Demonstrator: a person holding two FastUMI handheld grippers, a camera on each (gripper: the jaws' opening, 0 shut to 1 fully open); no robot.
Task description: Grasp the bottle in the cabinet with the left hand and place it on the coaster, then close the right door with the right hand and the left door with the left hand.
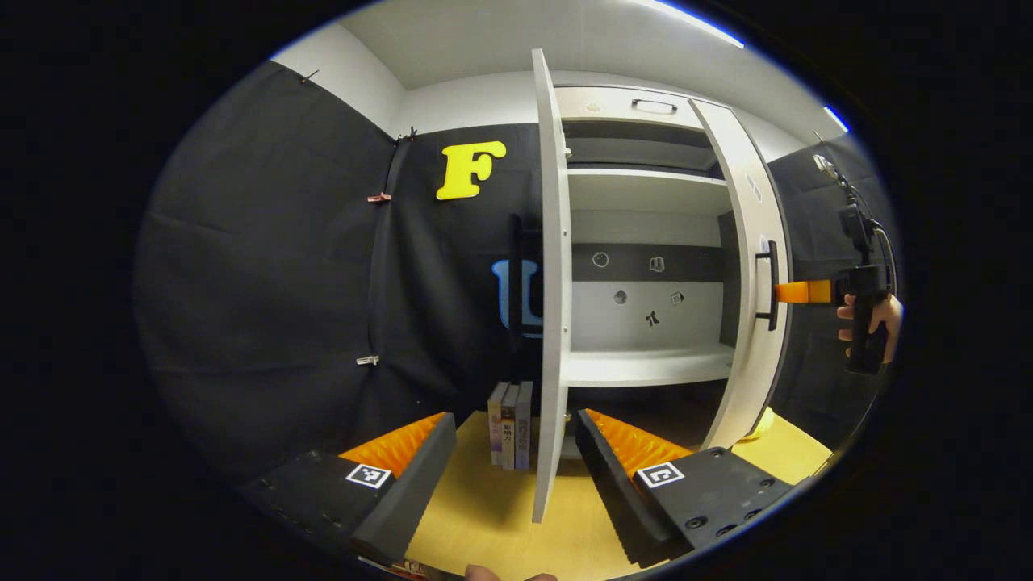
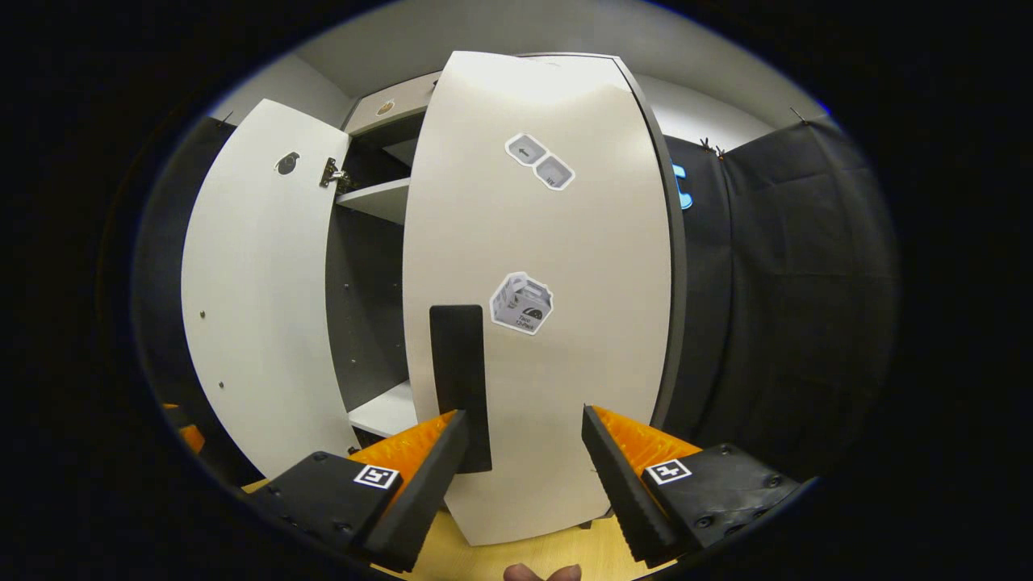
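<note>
Two pale cabinet doors both ajar, left door [image 1: 547, 282] edge-on between the wide-open, empty left gripper [image 1: 508, 460], right door [image 2: 549, 307] with dark handle [image 2: 460, 379] just before the gaping, empty right gripper [image 2: 520, 460]; three books [image 1: 510, 424] upright on yellow table [image 1: 484, 516]; visible shelves [image 1: 646, 367] bare.
</note>
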